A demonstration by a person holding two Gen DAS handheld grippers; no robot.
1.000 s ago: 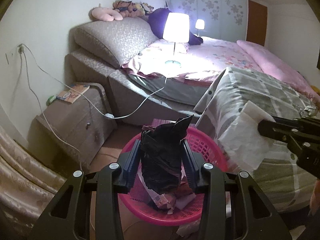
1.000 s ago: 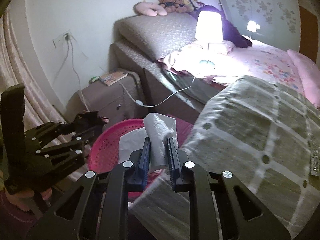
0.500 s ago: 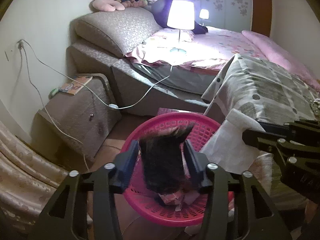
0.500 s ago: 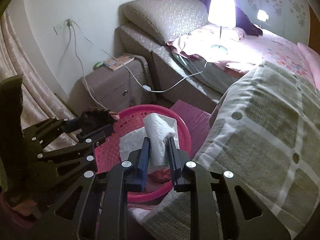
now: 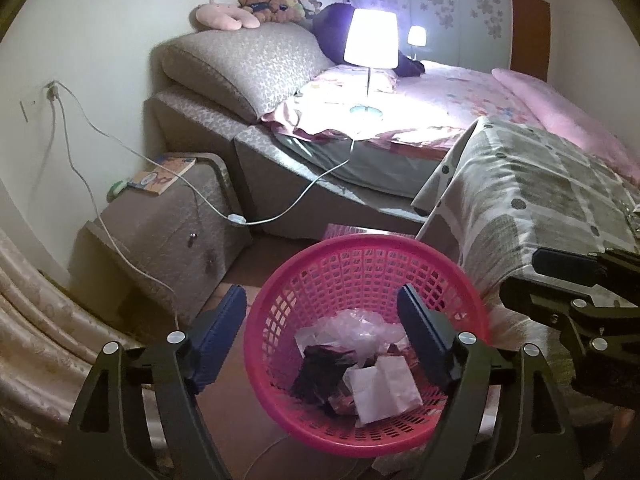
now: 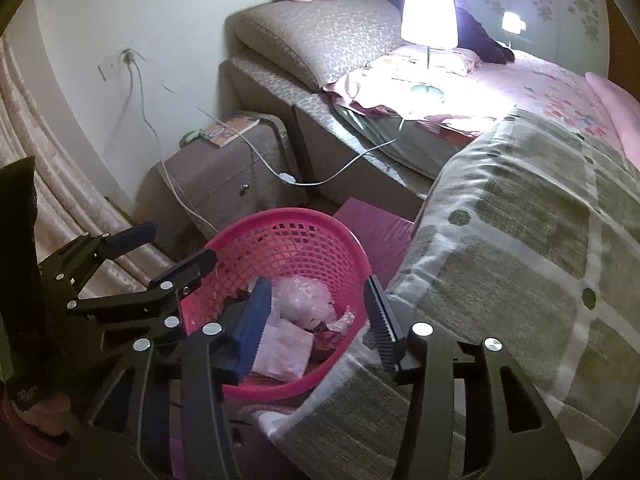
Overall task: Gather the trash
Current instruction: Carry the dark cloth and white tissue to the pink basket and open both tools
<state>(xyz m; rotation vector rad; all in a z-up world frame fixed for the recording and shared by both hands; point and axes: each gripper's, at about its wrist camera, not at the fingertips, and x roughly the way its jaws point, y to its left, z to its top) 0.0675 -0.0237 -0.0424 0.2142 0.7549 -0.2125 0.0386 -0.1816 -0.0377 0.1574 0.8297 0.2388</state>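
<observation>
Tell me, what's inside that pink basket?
Inside the pink basket: a black wrapper, white paper and crumpled clear plastic. Anything beneath them is covered.

A lit white-shaded table lamp (image 5: 371, 40) stands on the pink floral bed (image 5: 460, 92), its white cord (image 5: 280, 216) trailing down past a brown upholstered nightstand (image 5: 168, 232) carrying a colourful book (image 5: 162, 176), while plush toys (image 5: 272, 2) sit atop the grey padded headboard (image 5: 248, 64) and a grey-checked quilt (image 5: 532, 184) drapes nearby.
</observation>
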